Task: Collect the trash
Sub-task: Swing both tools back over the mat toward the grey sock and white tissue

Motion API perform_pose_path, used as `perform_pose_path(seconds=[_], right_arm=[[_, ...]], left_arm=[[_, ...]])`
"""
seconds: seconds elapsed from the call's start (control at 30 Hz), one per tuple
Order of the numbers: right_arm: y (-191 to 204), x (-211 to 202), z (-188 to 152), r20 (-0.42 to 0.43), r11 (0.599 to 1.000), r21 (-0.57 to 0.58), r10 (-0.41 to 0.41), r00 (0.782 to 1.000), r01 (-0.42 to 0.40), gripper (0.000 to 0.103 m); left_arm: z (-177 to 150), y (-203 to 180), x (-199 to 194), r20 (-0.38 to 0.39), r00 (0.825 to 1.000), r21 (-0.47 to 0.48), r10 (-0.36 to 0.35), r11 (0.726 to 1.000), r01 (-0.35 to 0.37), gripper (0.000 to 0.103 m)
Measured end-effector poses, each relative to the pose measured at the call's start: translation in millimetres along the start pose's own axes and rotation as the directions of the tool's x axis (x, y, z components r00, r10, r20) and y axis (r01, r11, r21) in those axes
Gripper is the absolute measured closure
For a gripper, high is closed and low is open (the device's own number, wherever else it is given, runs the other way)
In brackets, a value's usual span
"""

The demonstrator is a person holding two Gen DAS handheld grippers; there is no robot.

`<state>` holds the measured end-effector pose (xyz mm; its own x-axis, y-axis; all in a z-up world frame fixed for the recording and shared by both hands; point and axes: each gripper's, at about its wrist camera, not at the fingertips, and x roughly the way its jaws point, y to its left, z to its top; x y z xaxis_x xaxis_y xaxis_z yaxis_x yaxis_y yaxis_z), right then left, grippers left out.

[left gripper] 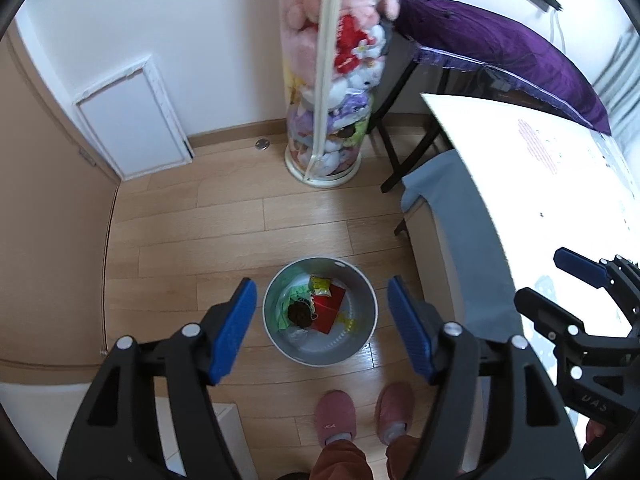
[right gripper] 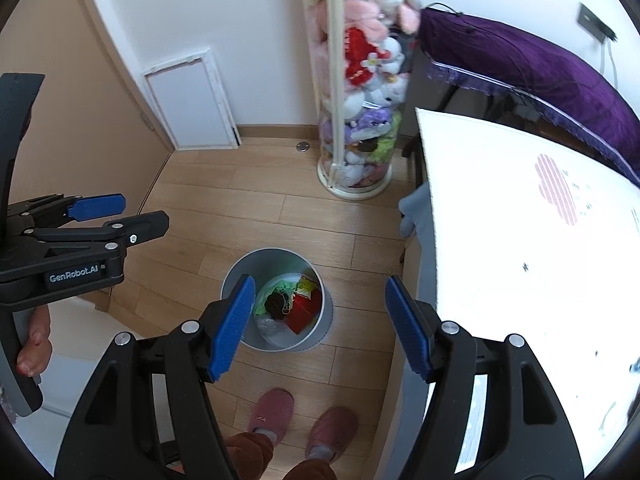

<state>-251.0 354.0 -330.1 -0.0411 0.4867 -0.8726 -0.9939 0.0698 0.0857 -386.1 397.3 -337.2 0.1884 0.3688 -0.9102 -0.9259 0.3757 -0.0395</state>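
- Our left gripper hangs over the round grey metal waste bin on the pale wood-plank floor, its blue-padded jaws spread wide with nothing between them.
- Our right gripper is just as wide apart and just as empty; in its own view the bin sits below its left pad, so we judge it is off to one side of the opening.
- The collected trash lies at the bottom of the bin: a red carton, a yellow printed wrapper, a dark brown fuzzy clump, a scrap of green film and something crumpled and clear that we cannot identify.
- We judge all of it light. The wrapper and film would be soft and slippery, crumpling under the pads; the carton looks stiffer, best pinched across a thin edge if we had to shift it.
- The bin stands upright, mouth to the ceiling, long axis vertical. The carton lies tilted against the wall, one corner low.
- The bin stands just beyond the person's pink slippers and beside the white tabletop; we can make out no loose rubbish on the floor around it.
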Motion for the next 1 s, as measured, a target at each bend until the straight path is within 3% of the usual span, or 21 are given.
perform_pose_path(seconds=[0.27,0.4,0.53,0.7,0.87,1.0], right_arm=[[-46,-44,-30,0.031,0.982,0.176,-0.076,0.997,0.069,0.038],[-81,-78,-55,0.041,0.949,0.288,-0.148,0.988,0.13,0.038],[-119,-121,-85,0.042,0.894,0.402,-0.234,0.971,0.198,0.038],[-172,-177,-131,0.01,0.786,0.545,-0.355,0.935,0.292,0.038],[-224,-238,-185,-0.032,0.651,0.674,-0.447,0.894,0.35,0.038],[-258,-285,-223,-0.062,0.565,0.732,-0.501,0.863,0.381,0.038]], left_arm=[[8,-63,-25,0.033,0.997,0.174,-0.071,0.983,0.064,0.032],[16,-110,-40,0.034,0.992,0.297,-0.122,0.949,0.106,0.032],[18,-163,-58,0.027,0.982,0.41,-0.187,0.898,0.16,0.032],[9,-244,-82,-0.005,0.962,0.552,-0.274,0.801,0.231,0.032],[-6,-326,-115,-0.034,0.934,0.676,-0.356,0.68,0.284,0.032],[-16,-388,-143,-0.067,0.907,0.742,-0.417,0.586,0.325,0.032]])
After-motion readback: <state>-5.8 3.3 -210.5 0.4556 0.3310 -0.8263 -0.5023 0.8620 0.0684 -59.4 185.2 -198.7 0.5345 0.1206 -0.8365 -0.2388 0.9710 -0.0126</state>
